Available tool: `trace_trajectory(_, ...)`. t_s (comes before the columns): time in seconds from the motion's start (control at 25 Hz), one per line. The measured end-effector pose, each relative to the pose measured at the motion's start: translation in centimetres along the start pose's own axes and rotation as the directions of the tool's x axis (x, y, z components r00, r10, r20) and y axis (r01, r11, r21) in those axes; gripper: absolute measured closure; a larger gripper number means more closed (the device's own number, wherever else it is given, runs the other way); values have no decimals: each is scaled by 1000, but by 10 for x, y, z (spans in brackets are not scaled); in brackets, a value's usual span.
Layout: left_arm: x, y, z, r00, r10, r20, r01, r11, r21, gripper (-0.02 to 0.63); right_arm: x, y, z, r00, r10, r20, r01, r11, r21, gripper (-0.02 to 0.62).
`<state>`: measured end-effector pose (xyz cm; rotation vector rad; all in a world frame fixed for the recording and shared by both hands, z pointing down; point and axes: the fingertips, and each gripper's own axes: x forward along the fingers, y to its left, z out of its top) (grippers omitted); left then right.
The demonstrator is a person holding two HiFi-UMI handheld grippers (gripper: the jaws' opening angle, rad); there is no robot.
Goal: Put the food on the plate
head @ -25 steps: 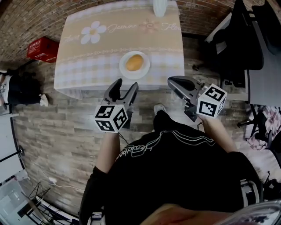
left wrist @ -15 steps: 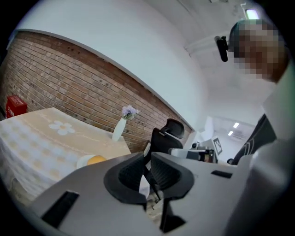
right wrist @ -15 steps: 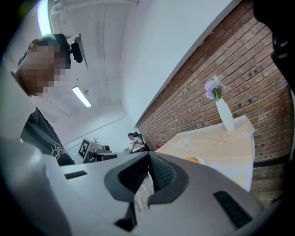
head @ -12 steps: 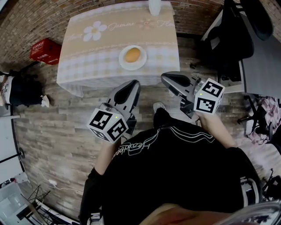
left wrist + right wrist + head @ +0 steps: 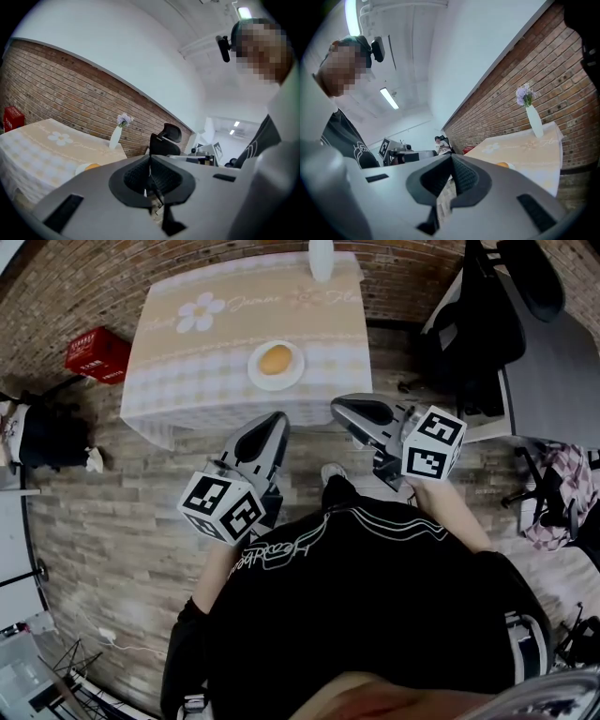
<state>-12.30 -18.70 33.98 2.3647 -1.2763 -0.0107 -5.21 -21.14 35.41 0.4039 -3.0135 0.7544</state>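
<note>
An orange bun (image 5: 275, 359) lies on a white plate (image 5: 257, 378) near the front edge of the checked table (image 5: 187, 362). My left gripper (image 5: 270, 426) hangs in front of the table, off its edge, shut with nothing between its jaws. My right gripper (image 5: 349, 412) is level beside it, also shut and empty. In the left gripper view the bun (image 5: 92, 165) and plate (image 5: 81, 168) peek over the left jaw, and the jaws meet at the left gripper's tip (image 5: 150, 161). The bun (image 5: 502, 164) shows small past the right gripper's tip (image 5: 451, 160) in the right gripper view.
A white vase (image 5: 321, 259) with flowers stands at the table's far edge. A red crate (image 5: 97, 353) sits on the floor to the left. Black office chairs (image 5: 487, 324) and a desk are at the right. A brick wall runs behind the table.
The left gripper's jaws have closed from wide open to shut, with nothing between them. Both grippers have drawn back from the table and risen. The bun stays on the plate.
</note>
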Motion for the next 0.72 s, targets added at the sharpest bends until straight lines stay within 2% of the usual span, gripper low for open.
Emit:
trace_trajectory(0.36,4,5,-11,1000,18,-17,-18,999,-27,595,-2,-5,-11,1000,-6,-14,6,1000,22,600)
trace_trajectory(0.72,15,9,-9,999,10,-31,-11,999,-34,595,0,-14,-5,1000,-8,-16,9,1000,15,600)
